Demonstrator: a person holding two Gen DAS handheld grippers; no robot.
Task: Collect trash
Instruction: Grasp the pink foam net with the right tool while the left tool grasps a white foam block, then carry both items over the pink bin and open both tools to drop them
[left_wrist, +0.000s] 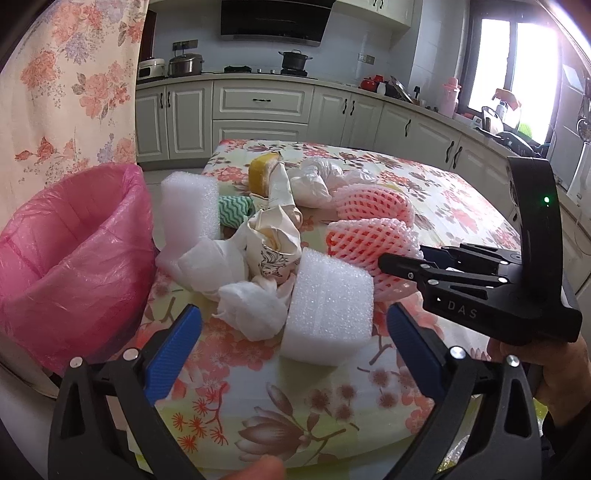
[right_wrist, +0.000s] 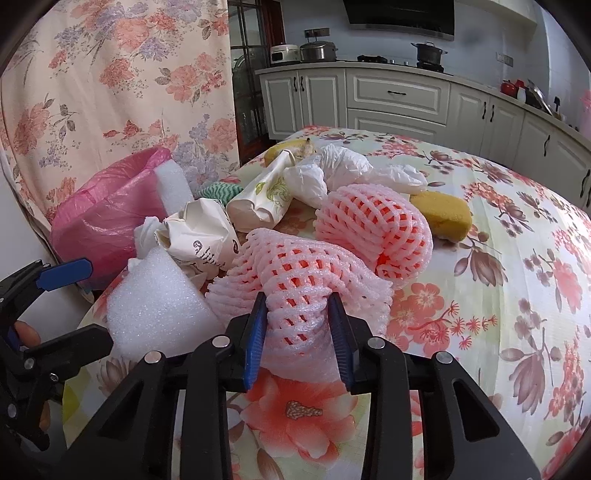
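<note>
Right gripper (right_wrist: 297, 306) pinching a pink foam net (right_wrist: 295, 273) on the floral table (right_wrist: 498, 295); left gripper (left_wrist: 293, 325) hanging open.

The right fingers are squeezing the near net's end, the net lying on the cloth beside a second net (right_wrist: 373, 229); the left jaws are standing wide apart, facing a white foam block (left_wrist: 328, 306) and crumpled tissue (left_wrist: 251, 310); a pink-lined bin (left_wrist: 74, 254) is sitting at the table's left edge; a yellow sponge (right_wrist: 441, 214) is lying farther back.
</note>
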